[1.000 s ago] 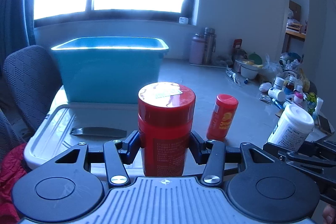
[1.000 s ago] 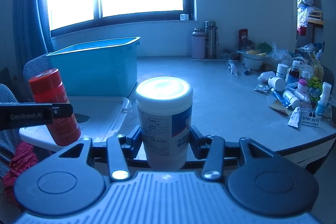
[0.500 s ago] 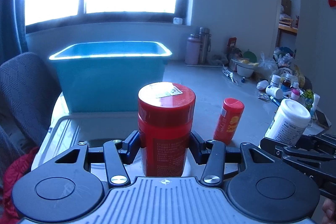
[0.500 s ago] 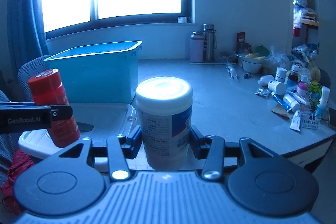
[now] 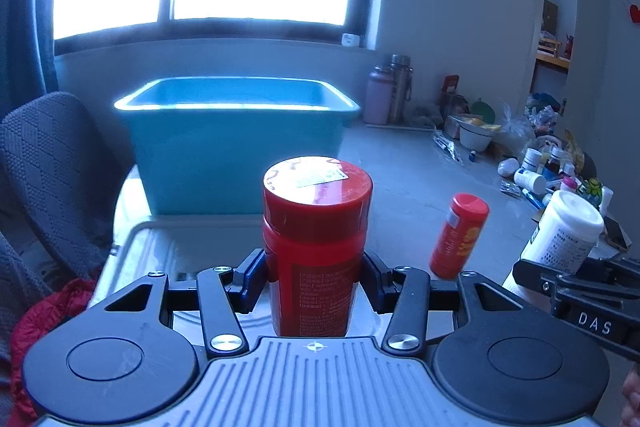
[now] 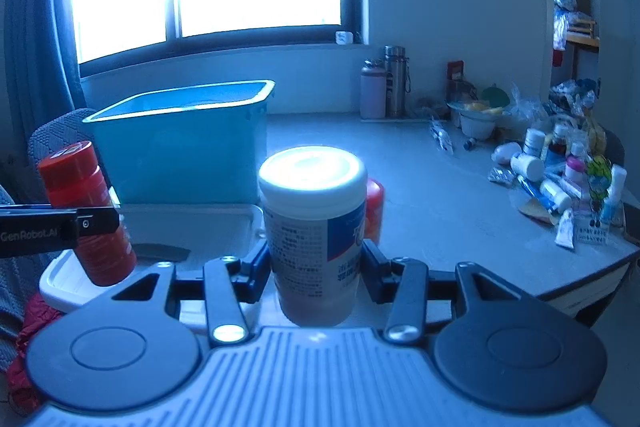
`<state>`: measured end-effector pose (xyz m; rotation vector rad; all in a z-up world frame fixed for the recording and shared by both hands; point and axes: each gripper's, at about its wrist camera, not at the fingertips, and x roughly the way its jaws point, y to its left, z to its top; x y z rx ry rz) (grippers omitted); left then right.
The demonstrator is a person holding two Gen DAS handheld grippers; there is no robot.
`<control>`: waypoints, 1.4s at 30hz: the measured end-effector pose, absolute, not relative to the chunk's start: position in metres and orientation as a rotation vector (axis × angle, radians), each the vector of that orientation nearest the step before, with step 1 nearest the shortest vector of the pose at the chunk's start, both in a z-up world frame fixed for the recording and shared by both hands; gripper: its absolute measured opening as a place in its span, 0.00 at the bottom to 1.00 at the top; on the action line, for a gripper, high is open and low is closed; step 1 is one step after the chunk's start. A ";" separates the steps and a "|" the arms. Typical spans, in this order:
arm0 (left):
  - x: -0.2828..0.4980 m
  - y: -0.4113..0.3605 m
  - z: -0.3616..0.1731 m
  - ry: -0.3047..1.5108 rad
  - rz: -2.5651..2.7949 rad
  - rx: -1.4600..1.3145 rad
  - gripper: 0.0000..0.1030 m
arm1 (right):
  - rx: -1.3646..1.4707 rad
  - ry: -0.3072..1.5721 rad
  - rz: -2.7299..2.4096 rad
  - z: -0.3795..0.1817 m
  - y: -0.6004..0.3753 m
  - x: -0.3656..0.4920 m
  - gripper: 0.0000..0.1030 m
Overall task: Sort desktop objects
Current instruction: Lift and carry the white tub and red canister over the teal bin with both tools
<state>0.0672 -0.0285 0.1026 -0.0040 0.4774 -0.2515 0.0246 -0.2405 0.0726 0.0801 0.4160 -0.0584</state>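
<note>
**Two bottles held, teal bin ahead**

- Left gripper [image 5: 316, 283]: fingers clamped on the red jar [image 5: 316, 247], gripped about mid-body. Jar upright, long axis vertical, flat lid up with a small sticker on top. Clear of the desk [image 5: 400, 179], above the white lid [image 5: 132, 259].
- Right gripper [image 6: 316, 267]: fingers clamped on the white bottle [image 6: 314, 227], also upright with its white cap up, held low on the body, above the near edge of the white lid.
- Teal bin [image 5: 236, 151]: open-topped, straight ahead of both grippers and beyond the white lid. Its rim stands above the jar's lid in the left view, so judged: either load must rise before it can go over the wall. The left gripper faces the bin squarely; the right sees it off to its left, so the left looks better placed. Contents of the bin: cannot tell, as the interior is hidden by the near wall.
- White lid: flat, shallow, with a dark recessed handle.
- Small red tube [image 5: 460, 235]: on the desk between the two held bottles, apart from both, tilted in the fisheye.
- Bottle clutter [image 6: 560, 179]: far right of the desk, unsorted.
</note>
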 end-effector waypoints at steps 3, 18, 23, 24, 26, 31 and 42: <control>0.071 -0.016 0.108 0.477 -0.236 -0.008 0.49 | 0.067 0.407 -0.031 0.078 -0.228 0.031 0.46; 0.095 0.023 0.132 0.459 -0.194 0.011 0.49 | 0.026 0.378 0.013 0.102 -0.191 0.065 0.46; 0.108 0.031 0.141 0.460 -0.192 0.013 0.49 | 0.031 0.366 0.021 0.114 -0.184 0.075 0.46; 0.111 0.032 0.144 0.458 -0.191 0.015 0.49 | 0.024 0.362 0.024 0.117 -0.182 0.078 0.46; 0.117 0.033 0.149 0.455 -0.190 0.020 0.49 | 0.016 0.356 0.030 0.121 -0.179 0.086 0.46; 0.129 0.040 0.159 0.445 -0.178 0.028 0.49 | 0.027 0.343 0.050 0.131 -0.171 0.108 0.46; 0.193 0.046 0.186 0.433 -0.148 0.037 0.49 | 0.002 0.291 0.078 0.154 -0.156 0.169 0.46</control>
